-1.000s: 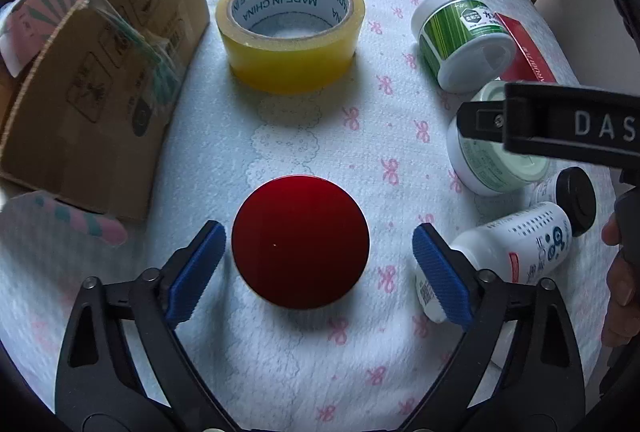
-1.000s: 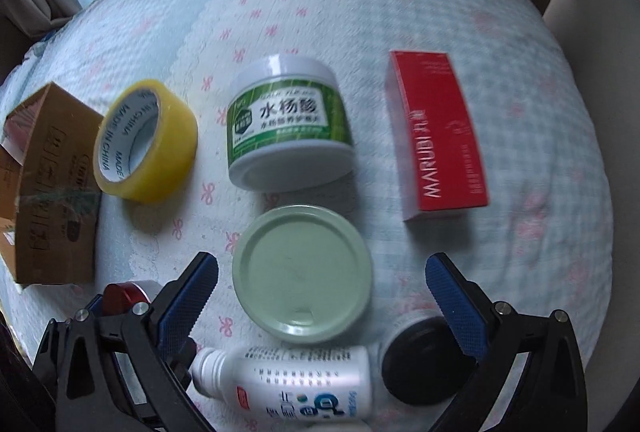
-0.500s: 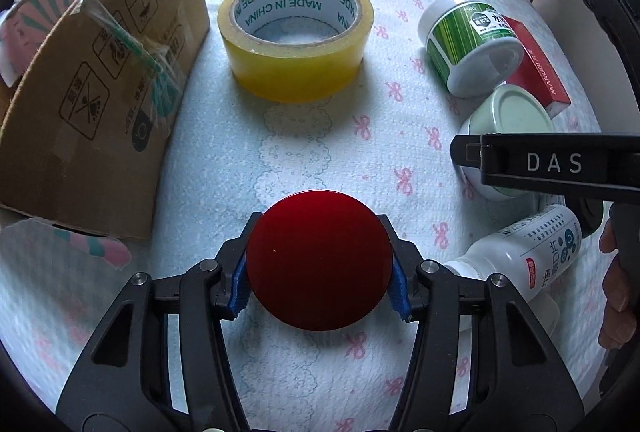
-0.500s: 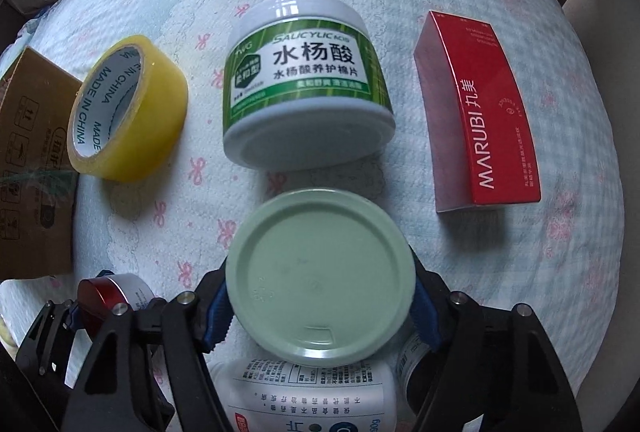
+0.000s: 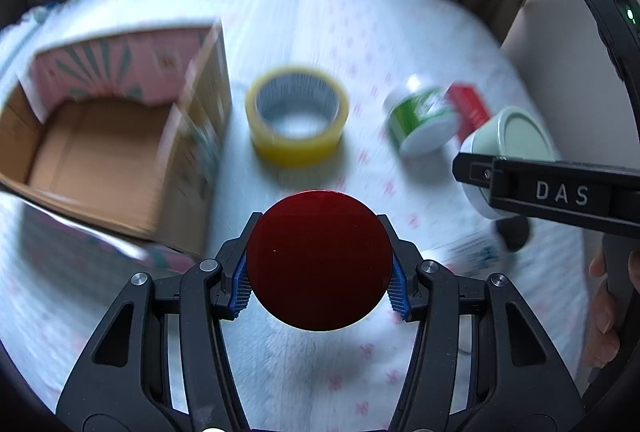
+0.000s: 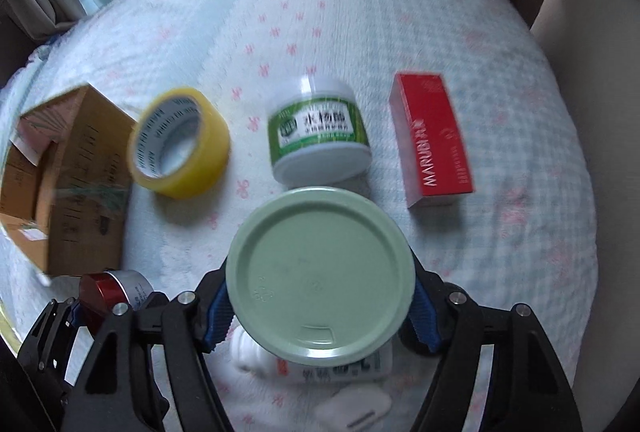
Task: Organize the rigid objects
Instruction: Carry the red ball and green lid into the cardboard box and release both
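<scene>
The left gripper [image 5: 319, 286] pinches the red cap [image 5: 319, 264] between its blue pads, and the cap sits right at its tips, above the cloth. The right gripper [image 6: 320, 316] clamps the green jar [image 6: 320, 282] in the same way. The smooth round sides could slip out if either hand swings fast. Further left, the open box [image 5: 108, 160] is a narrow target; two loads arriving together may collide at its rim

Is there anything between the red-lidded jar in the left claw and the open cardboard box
Nothing visible does. The red-lidded jar, clamped in the left claw, has only bare tablecloth between it and the open cardboard box to its left. The yellow tape roll sits further back, off that path.
</scene>
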### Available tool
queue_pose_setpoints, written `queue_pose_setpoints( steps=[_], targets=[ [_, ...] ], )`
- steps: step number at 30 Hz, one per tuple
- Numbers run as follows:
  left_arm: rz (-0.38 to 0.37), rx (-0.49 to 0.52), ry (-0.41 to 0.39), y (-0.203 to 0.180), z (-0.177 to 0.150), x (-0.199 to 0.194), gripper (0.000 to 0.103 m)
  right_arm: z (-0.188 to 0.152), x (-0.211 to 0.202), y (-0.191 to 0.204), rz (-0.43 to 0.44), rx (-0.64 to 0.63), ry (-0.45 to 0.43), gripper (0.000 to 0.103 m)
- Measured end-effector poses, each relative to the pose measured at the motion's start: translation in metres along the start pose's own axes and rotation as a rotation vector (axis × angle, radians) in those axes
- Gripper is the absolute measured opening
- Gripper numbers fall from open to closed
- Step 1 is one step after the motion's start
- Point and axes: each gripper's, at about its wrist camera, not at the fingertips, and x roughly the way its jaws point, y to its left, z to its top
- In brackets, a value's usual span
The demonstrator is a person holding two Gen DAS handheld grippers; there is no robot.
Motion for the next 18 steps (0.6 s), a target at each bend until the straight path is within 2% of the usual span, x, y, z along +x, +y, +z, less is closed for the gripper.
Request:
queue_pose_setpoints(
  steps=[7,12,18],
  targets=[
    [0.006,0.077,-0.081,0.003,0.055,-0.117,0.05,0.001,-0.113,0.009,0.011,0.026,-0.088,0.068],
    [-0.002,0.128,-0.15,0.019,0.093,-0.186,0.05,0.006,-0.188,0.029,0.042,0.048,-0.165,0.068],
    [-0.047,0.162,-0.17,0.065,0.131,-0.231,0.05,0.01,-0.24,0.07,0.045,0.068,-0.236,0.068]
  ],
)
